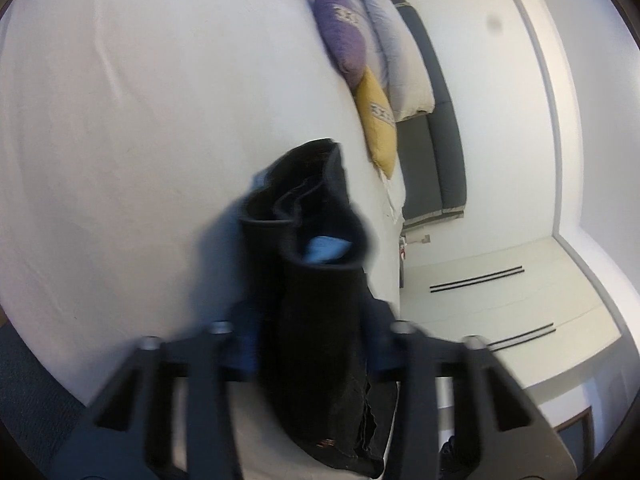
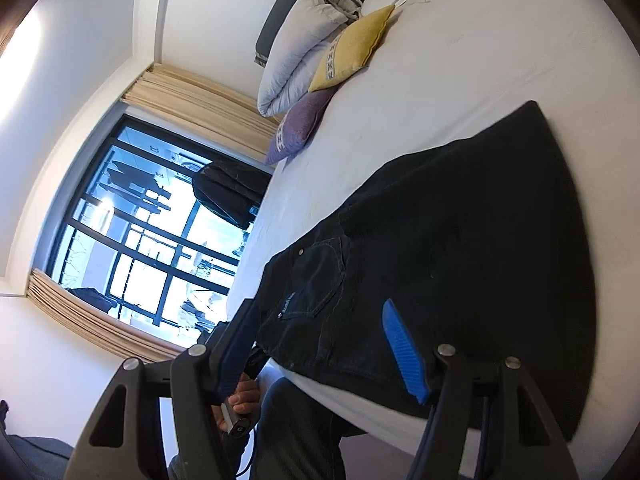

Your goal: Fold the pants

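The bed (image 2: pixel 420 92) takes up most of the room, covered in a plain white sheet with a few soft creases. At its head a purple cushion (image 1: pixel 340 36) and a yellow cushion (image 1: pixel 376 120) lean against a rolled pale duvet (image 2: pixel 296 56), with a dark padded headboard (image 1: pixel 436 152) behind them. Beyond the far side of the bed a big window (image 2: pixel 152 224) with dark bars lets in bright daylight, framed by folded beige blinds (image 2: pixel 200 100) above and below it. A dark bag (image 2: pixel 232 192) stands by the glass. Opposite the window, white cupboard doors (image 1: pixel 500 304) carry long black handles.

The black pants (image 2: pixel 460 248) lie on the sheet near the bed's edge, a back pocket with a small label facing up and the cloth spread flat across the mattress.

The left gripper (image 1: pixel 316 344) is tipped slightly downward over the bed and is clamped on a bunched fold of the pants, the dark cloth filling the narrow gap between its blue fingers (image 1: pixel 244 344) and rising ahead of them in a rumpled hump; the view is blurred.

The right gripper (image 2: pixel 324 344) also points slightly down, its blue fingers (image 2: pixel 404 352) standing apart, one over the black cloth and the other past the bed's edge. Whether the near finger touches the fabric I cannot tell. Below it a hand (image 2: pixel 240 404) grips a handle.
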{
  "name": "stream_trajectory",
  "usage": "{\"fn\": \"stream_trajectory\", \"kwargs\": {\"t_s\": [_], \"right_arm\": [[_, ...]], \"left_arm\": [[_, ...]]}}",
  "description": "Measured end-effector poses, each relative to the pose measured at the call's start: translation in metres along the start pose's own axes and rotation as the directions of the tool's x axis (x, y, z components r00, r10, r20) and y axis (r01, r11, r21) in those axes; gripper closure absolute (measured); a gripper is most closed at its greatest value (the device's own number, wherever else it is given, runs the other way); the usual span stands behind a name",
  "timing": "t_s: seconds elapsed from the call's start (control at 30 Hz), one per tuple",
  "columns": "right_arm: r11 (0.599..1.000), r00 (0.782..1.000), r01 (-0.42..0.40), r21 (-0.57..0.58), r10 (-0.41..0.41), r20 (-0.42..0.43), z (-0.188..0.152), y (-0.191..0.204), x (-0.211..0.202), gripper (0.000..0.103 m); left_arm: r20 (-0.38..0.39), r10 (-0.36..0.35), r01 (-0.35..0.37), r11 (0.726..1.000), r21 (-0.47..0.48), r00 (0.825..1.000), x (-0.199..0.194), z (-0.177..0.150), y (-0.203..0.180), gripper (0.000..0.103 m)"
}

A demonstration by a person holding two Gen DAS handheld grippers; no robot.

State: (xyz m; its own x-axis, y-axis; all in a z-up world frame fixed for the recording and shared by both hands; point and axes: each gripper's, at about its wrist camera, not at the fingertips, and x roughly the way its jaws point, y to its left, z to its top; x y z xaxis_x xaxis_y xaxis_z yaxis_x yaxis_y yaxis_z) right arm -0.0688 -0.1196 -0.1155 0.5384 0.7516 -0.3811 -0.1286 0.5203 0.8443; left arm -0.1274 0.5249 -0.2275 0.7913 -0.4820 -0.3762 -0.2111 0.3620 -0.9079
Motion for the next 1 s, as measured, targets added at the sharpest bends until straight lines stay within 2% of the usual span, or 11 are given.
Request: {"fn": "stream_trajectory", "kwargs": {"t_s": [0.17, 0.33, 0.4, 0.5, 0.57, 0.63, 0.67, 0.73, 0.8, 0.9, 1.0], "right_arm": [[0.999, 0.997, 0.038, -0.027, -0.04, -0.061, 0.01, 0.007, 0.043, 0.036], [0.996, 0.986, 0.082, -0.016, -0.084, -0.144, 0.007, -0.001, 0.093, 0.037], [0.991, 0.974, 0.136, -0.011, -0.135, -0.18, 0.002, -0.014, 0.107, 0.045], [0.99, 0.975, 0.139, -0.021, -0.14, -0.174, 0.0, -0.013, 0.103, 0.045], [0.998, 0.983, 0.067, -0.005, -0.067, -0.172, 0.002, -0.005, 0.096, 0.042], [0.998, 0.99, 0.044, -0.036, -0.049, -0.136, 0.0, -0.002, 0.088, 0.028], [0.997, 0.99, 0.059, -0.041, -0.063, -0.124, -0.001, -0.006, 0.086, 0.027], [0.994, 0.982, 0.104, -0.025, -0.107, -0.153, -0.007, -0.023, 0.09, 0.041], [0.99, 0.979, 0.124, -0.06, -0.132, -0.153, -0.008, -0.021, 0.086, 0.041], [0.999, 0.994, 0.027, 0.043, -0.022, -0.103, -0.003, -0.021, 0.066, 0.033], [0.995, 0.999, 0.0, 0.097, 0.004, -0.032, 0.004, -0.03, 0.045, 0.026]], "left_arm": [[0.005, 0.012, -0.012, 1.0, -0.008, 1.0, 0.01, -0.001, 0.003, 0.087], [0.005, 0.022, -0.022, 1.0, 0.012, 1.0, 0.008, -0.004, 0.003, 0.089], [0.006, 0.026, -0.026, 1.0, 0.015, 1.0, 0.005, -0.006, 0.001, 0.09], [0.011, 0.03, -0.03, 0.999, 0.028, 1.0, 0.014, 0.001, -0.017, 0.09], [0.015, 0.028, -0.028, 0.998, 0.051, 1.0, 0.016, 0.0, -0.027, 0.091], [0.019, 0.025, -0.026, 0.997, 0.076, 1.0, 0.01, -0.002, -0.038, 0.091], [0.02, 0.022, -0.024, 0.996, 0.087, 1.0, 0.005, -0.005, -0.042, 0.091], [0.022, 0.023, -0.025, 0.992, 0.121, 1.0, 0.003, -0.009, -0.054, 0.091], [0.024, 0.033, -0.036, 0.987, 0.157, 0.999, -0.003, -0.011, -0.068, 0.091], [0.027, 0.042, -0.047, 0.976, 0.215, 0.999, -0.008, -0.019, -0.089, 0.091], [0.025, 0.048, -0.053, 0.962, 0.269, 0.999, -0.001, -0.023, -0.114, 0.091]]}}
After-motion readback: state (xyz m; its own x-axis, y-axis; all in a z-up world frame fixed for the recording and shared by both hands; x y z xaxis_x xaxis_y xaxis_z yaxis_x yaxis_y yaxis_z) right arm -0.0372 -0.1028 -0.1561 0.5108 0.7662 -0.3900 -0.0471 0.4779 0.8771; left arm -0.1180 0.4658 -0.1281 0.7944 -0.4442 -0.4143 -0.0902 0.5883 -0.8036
